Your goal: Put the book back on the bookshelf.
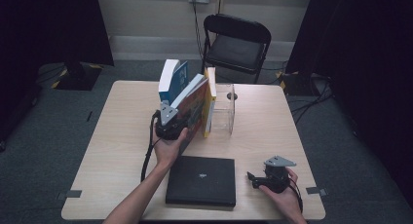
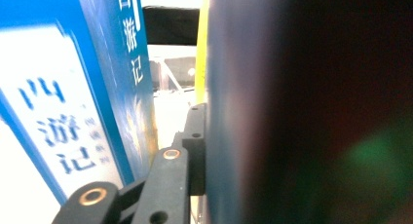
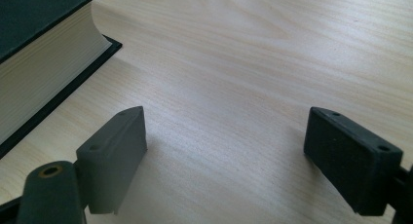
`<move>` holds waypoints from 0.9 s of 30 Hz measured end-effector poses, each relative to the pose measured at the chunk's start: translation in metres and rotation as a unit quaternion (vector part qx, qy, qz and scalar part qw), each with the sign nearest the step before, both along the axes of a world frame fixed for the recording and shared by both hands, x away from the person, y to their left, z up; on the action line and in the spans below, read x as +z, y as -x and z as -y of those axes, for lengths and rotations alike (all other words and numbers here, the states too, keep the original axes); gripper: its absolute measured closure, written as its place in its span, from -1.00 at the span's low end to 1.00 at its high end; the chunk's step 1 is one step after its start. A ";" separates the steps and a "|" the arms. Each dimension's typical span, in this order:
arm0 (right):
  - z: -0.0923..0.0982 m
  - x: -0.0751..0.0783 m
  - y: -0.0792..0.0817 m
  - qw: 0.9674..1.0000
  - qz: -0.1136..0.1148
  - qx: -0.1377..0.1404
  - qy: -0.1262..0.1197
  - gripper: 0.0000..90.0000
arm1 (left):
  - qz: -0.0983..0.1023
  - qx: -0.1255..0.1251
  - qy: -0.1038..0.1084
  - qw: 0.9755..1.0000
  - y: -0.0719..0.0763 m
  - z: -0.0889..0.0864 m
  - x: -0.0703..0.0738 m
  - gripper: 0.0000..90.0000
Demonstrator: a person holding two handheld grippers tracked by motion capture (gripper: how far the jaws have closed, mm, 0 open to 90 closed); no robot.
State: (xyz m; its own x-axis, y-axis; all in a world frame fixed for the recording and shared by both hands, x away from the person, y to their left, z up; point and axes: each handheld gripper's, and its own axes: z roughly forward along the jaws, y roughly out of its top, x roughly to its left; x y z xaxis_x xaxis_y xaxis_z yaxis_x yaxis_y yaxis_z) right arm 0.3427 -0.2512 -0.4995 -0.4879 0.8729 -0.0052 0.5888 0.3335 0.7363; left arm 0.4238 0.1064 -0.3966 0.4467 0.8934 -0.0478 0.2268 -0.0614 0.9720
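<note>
Three books stand near the table's middle: a blue and white one [image 1: 171,80], a thick one with a colourful cover [image 1: 195,104] leaning to the right, and a thin yellow one [image 1: 210,102]. My left gripper [image 1: 181,118] is shut on the leaning book's near edge. In the left gripper view one black pad [image 2: 196,151] lies flat against that book [image 2: 292,112], with the blue book [image 2: 63,87] just to its left. My right gripper [image 1: 253,177] rests at the front right of the table, open and empty [image 3: 226,151]. A black book [image 1: 201,180] lies flat beside it [image 3: 44,63].
A clear plastic stand [image 1: 225,109] is upright to the right of the yellow book. The wooden table [image 1: 263,131] has bare room at left and right. A black folding chair [image 1: 236,44] stands beyond the far edge, and cables lie on the floor.
</note>
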 end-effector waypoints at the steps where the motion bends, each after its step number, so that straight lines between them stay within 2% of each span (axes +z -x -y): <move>1: 0.000 0.000 0.000 1.000 0.000 -0.001 0.000 -0.66 | 0.001 -0.001 -0.010 1.000 0.002 0.000 0.003 0.58; 3: 0.000 0.000 0.000 1.000 0.000 -0.001 0.000 -0.66 | -0.013 -0.008 -0.021 1.000 0.005 -0.001 0.011 0.58; 6: -0.001 0.000 0.000 1.000 0.000 -0.001 0.000 -0.66 | -0.021 -0.015 -0.015 1.000 0.008 -0.002 0.018 0.50; 9: -0.001 0.000 0.000 1.000 0.000 -0.001 0.000 -0.66 | -0.032 -0.016 -0.024 0.999 0.011 -0.002 0.030 0.47; 11: -0.001 0.000 0.000 1.000 0.000 -0.001 0.000 -0.66 | -0.055 -0.024 -0.027 0.998 0.012 -0.004 0.039 0.43; 14: -0.001 0.000 0.000 1.000 0.000 -0.001 0.000 -0.66 | -0.085 -0.032 -0.055 0.994 0.010 -0.004 0.052 0.47; 15: -0.001 0.000 0.000 1.000 0.000 -0.001 0.000 -0.66 | -0.097 -0.037 -0.056 0.993 0.009 -0.006 0.057 0.48; 16: -0.001 0.000 0.000 1.000 0.000 -0.001 0.000 -0.66 | -0.099 -0.035 -0.062 0.993 0.009 -0.006 0.061 0.48; 18: -0.001 0.000 0.001 1.000 -0.001 -0.001 0.000 -0.66 | -0.129 -0.046 -0.072 0.988 0.006 -0.006 0.069 0.46; 19: -0.002 0.000 0.001 1.000 -0.001 -0.001 0.000 -0.66 | -0.156 -0.053 -0.071 0.984 0.004 -0.006 0.074 0.42; 21: -0.002 0.000 0.001 1.000 0.000 -0.001 0.000 -0.66 | -0.182 -0.055 -0.086 0.978 -0.001 -0.005 0.082 0.40; 22: -0.002 0.000 0.001 1.000 0.000 -0.001 0.000 -0.66 | -0.184 -0.054 -0.094 0.977 -0.002 -0.004 0.086 0.43; 23: -0.002 0.000 0.001 1.000 0.000 -0.001 0.000 -0.66 | -0.197 -0.053 -0.102 0.974 -0.004 -0.003 0.091 0.43; 24: -0.002 0.000 0.001 1.000 0.000 -0.001 0.000 -0.66 | -0.227 -0.055 -0.103 0.967 -0.007 0.000 0.094 0.39; 26: -0.002 0.000 0.001 1.000 0.000 -0.002 0.000 -0.66 | -0.249 -0.056 -0.130 0.958 -0.012 0.005 0.104 0.35; 27: -0.002 0.000 0.001 1.000 0.000 -0.002 0.000 -0.66 | -0.268 -0.064 -0.140 0.951 -0.017 0.008 0.106 0.34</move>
